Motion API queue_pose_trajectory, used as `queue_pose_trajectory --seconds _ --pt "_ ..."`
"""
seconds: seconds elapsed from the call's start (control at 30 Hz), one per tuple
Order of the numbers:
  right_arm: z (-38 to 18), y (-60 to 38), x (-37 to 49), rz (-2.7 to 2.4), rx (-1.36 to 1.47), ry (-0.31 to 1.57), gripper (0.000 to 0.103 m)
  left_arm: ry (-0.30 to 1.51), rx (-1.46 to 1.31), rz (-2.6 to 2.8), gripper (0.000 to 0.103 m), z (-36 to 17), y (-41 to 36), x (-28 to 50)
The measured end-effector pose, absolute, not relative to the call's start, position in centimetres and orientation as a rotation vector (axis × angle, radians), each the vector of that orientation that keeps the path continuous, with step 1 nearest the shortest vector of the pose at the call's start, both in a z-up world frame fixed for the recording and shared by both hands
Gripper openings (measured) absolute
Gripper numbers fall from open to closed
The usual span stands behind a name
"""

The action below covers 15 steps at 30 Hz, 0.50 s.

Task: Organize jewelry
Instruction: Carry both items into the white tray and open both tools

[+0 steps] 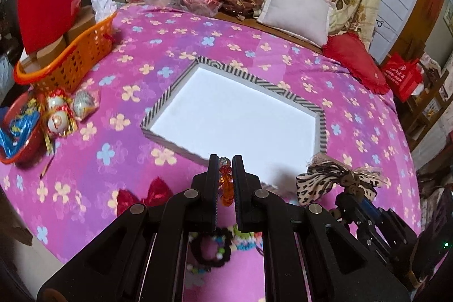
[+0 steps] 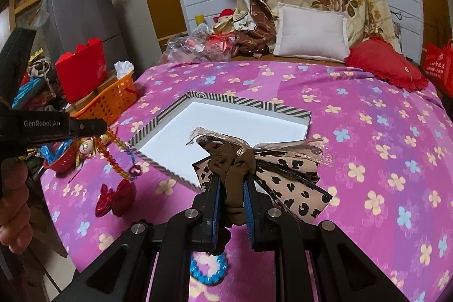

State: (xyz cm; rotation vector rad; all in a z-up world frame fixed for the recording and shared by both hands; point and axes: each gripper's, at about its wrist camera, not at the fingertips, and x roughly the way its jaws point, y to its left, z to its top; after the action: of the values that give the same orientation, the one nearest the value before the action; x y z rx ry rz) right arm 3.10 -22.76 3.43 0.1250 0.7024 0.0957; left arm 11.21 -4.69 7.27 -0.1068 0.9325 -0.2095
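My left gripper (image 1: 225, 160) is shut on an orange bead bracelet (image 1: 225, 184), held just before the near edge of a white tray with a striped rim (image 1: 321, 129). From the right wrist view that bracelet (image 2: 113, 157) dangles from the left gripper at the left. My right gripper (image 2: 230, 177) is shut on the brown band of a leopard-print hair bow (image 2: 286, 174), lifted over the tray's (image 2: 254, 103) near right corner; the bow (image 1: 334, 183) also shows at the right in the left view. A red bow (image 2: 116, 201) lies on the pink flowered cover.
An orange basket (image 1: 85, 53) with a red box, a red bowl (image 1: 25, 143) and small ornaments sit at the left. A black beaded band (image 1: 211, 251) and a blue bead bracelet (image 2: 209, 271) lie near me. Pillows and a red cushion (image 1: 356, 61) line the far side.
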Motion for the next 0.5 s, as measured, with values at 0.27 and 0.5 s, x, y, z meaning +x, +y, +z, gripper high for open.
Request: queue_pose_trajectory --seconds 0.27,0.5 --pt "3.1 -23.1 6.1 0.089 0.113 0.706 0.014 0.905 -0.074 -0.170 0.008 7.9 -5.3 14.4" --pt "2.1 -24.1 9.1 0.080 0.119 0.732 0.014 0.896 -0.041 -0.148 0.008 7.2 -6.5 17.4"
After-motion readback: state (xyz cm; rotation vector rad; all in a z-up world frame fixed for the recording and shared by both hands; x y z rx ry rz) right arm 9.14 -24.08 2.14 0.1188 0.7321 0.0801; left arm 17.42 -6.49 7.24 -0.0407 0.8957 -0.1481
